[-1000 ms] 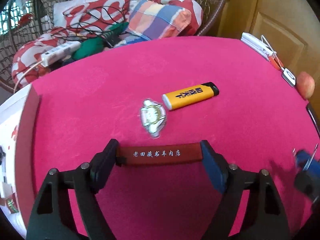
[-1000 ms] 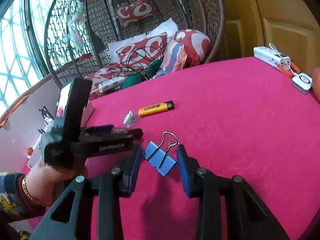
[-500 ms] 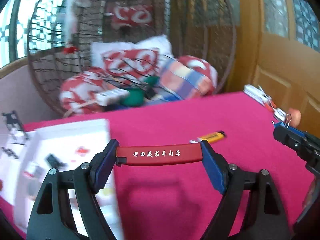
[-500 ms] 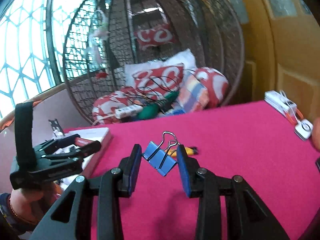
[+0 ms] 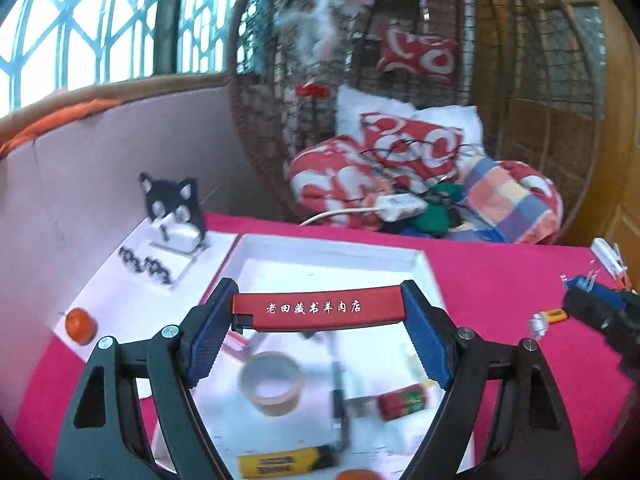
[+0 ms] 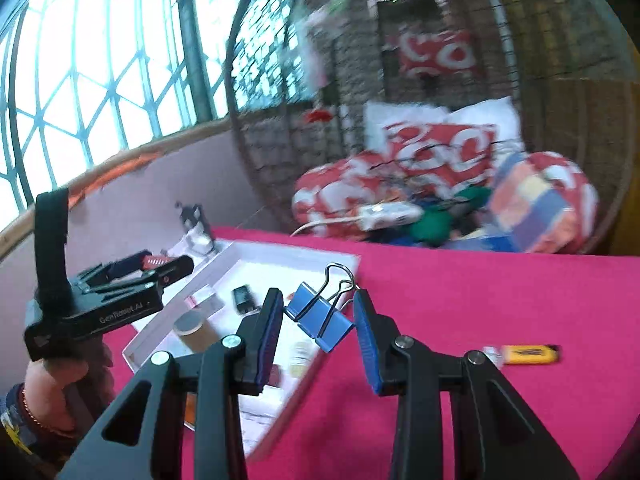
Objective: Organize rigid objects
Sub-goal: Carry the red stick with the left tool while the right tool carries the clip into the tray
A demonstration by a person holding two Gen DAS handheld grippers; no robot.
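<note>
My left gripper [image 5: 318, 316] is shut on a red lighter [image 5: 316, 309] with white Chinese lettering, held crosswise above the white tray [image 5: 332, 246]. The left gripper also shows in the right wrist view [image 6: 160, 268], over the tray's far left part. My right gripper [image 6: 318, 320] is shut on a blue binder clip [image 6: 320, 318], held above the tray's right edge [image 6: 296, 380]. It shows at the right edge of the left wrist view [image 5: 592, 306]. A yellow lighter [image 6: 530, 354] and a small clear trinket [image 6: 491, 353] lie on the pink tablecloth.
The tray holds a tape roll [image 5: 272, 382], a pen [image 5: 338, 396], a red battery [image 5: 404, 402], a yellow lighter [image 5: 280, 464] and other small items. A white lid [image 5: 120, 304] with a cat phone stand [image 5: 172, 208] and an orange [image 5: 80, 324] lies left. A wicker chair with cushions [image 5: 400, 152] stands behind.
Both grippers have lifted off the tablecloth and swung left, carrying the red lighter and the binder clip over the white tray. The yellow lighter stays on the cloth.
</note>
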